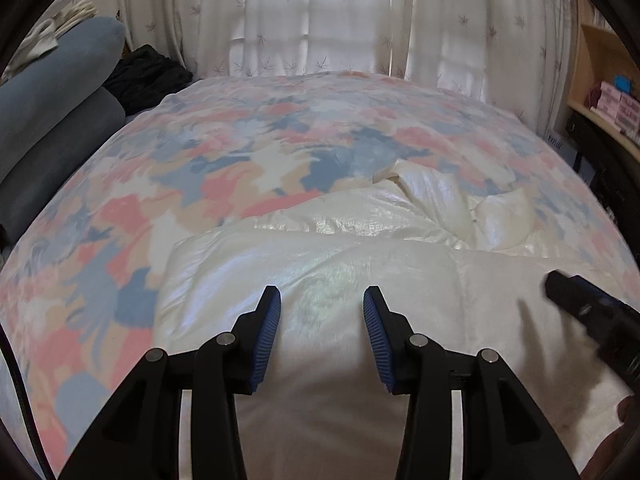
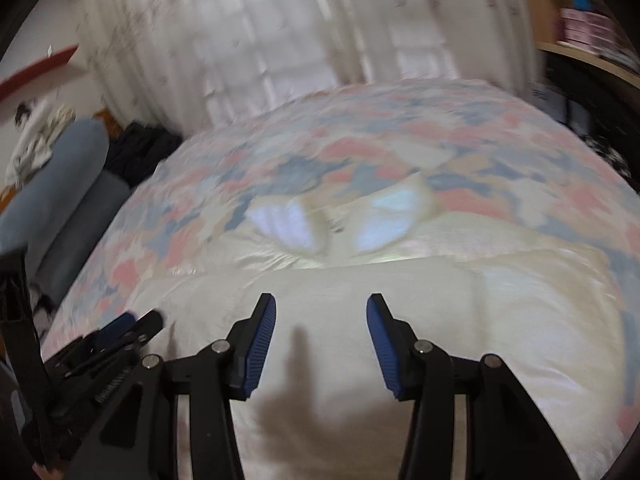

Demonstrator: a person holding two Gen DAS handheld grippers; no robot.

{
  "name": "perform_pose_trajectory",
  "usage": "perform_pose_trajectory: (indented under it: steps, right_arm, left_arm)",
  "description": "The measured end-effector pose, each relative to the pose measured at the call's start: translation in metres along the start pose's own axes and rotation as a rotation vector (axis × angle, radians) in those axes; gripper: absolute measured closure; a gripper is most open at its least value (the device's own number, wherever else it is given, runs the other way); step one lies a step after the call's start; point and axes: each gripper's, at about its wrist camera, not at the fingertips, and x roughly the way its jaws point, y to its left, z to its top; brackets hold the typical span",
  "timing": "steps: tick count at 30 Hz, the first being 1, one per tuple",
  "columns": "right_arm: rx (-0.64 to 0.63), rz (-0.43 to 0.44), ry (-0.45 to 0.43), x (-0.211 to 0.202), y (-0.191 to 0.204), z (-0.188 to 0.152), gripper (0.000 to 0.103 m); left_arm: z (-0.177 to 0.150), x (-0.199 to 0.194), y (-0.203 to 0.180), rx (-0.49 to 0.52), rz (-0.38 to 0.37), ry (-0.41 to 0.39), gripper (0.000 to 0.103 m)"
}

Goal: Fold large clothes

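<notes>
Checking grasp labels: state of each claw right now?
Left claw: open, empty, above the cream puffer jacket.
Right claw: open, empty, above the same jacket.

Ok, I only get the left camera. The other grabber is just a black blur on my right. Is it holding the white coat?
Observer: No. The right gripper is open above the white coat, with nothing between its fingers.
Operator: Can you see my grabber from there?
Observer: Yes. The left gripper shows from the side, low on the left, by the coat's left edge.
Operator: What about the collar?
Observer: The collar lies spread open, with a small dark mark in the middle, maybe a label. It is too blurred to be sure.
</notes>
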Motion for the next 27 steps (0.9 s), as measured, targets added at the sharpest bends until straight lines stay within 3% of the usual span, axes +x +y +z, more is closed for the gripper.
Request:
perform_pose_trajectory:
  steps: [3, 5, 6, 8, 13, 27]
  right_arm:
    - [-0.093, -0.044, 0.025, 0.034, 0.013, -0.003, 0.056]
    - [-0.156, -0.096, 0.03, 0.052, 0.01, -0.01, 0.057]
    - [-0.181, -0.134, 0.025, 0.057, 0.003, -0.013, 0.058]
    - [-0.193, -0.164, 0.009, 0.062, -0.015, -0.016, 0.058]
    - [-0.047, -0.11, -0.018, 0.061, -0.063, -0.019, 0.058]
    - [0.001, -0.06, -0.054, 0.076, -0.075, -0.027, 0.058]
  left_arm:
    - [0.003, 0.023, 0.002, 0.005, 0.043, -0.001, 0.061]
    - [0.003, 0.038, 0.009, 0.017, 0.095, -0.002, 0.056]
    - [0.003, 0.043, 0.014, 0.015, 0.112, 0.001, 0.047]
    - [0.001, 0.052, 0.03, -0.009, 0.105, -0.001, 0.04]
    - [-0.009, 0.066, 0.046, -0.06, 0.024, -0.005, 0.039]
    - [-0.024, 0.077, 0.045, -0.085, 0.019, -0.016, 0.039]
